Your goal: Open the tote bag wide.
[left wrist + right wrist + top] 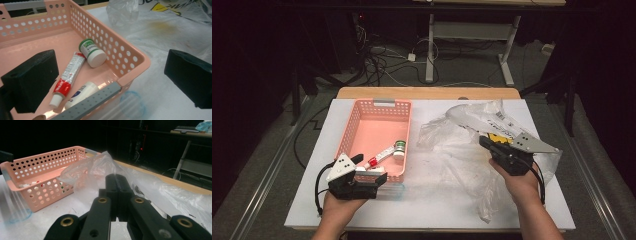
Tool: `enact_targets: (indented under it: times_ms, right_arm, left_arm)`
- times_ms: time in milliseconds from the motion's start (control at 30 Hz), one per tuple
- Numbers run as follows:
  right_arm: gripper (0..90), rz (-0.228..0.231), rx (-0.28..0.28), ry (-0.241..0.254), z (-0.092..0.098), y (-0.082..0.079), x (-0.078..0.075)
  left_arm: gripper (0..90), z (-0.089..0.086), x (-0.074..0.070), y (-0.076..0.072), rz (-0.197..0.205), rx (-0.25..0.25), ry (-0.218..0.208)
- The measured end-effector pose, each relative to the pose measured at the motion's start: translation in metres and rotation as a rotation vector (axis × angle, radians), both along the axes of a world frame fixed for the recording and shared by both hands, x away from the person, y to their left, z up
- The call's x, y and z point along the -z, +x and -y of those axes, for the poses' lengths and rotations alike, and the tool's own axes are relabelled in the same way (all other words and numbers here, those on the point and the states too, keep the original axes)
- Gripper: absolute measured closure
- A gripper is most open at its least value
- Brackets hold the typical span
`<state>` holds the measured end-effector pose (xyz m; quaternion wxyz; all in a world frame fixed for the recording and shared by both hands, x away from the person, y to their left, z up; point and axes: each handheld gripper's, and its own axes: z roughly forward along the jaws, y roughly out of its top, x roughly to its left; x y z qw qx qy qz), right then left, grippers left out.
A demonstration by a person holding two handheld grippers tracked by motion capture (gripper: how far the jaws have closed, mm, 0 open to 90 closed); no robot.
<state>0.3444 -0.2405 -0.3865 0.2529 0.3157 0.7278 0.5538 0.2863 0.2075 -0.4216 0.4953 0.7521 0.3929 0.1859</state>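
clear plastic bag, crumpled and translucent, with printed yellow and black marks on its far part, lying spread across the right half of the white table just beside the pink perforated basket. right gripper: jaws fully closed, pads together in the right gripper view, with a peak of the film rising at their tips; whether the film is actually pinched cannot be told, though the raised fold suggests the bag is being lifted or opened so that its contents can come out. left gripper: jaws wide apart and holding nothing, straddling the near right corner of the basket, one jaw inside it and one over the table, apparently parked after a delivery or steadying the basket. inside the basket, at its near end: a red-and-white tube, a small white jar with a green band lying on its side and touching the right wall, and a white bottle against the near wall.
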Motion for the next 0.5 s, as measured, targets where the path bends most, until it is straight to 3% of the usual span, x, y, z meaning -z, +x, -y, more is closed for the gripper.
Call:
enact_targets:
  times_ms: [500]
  right_arm:
    - [90.0,0.027,0.001,0.014,0.005,-0.004,-0.009]
  left_arm:
    - [0.0,-0.028,-0.003,0.005,-0.007,-0.084,-0.007]
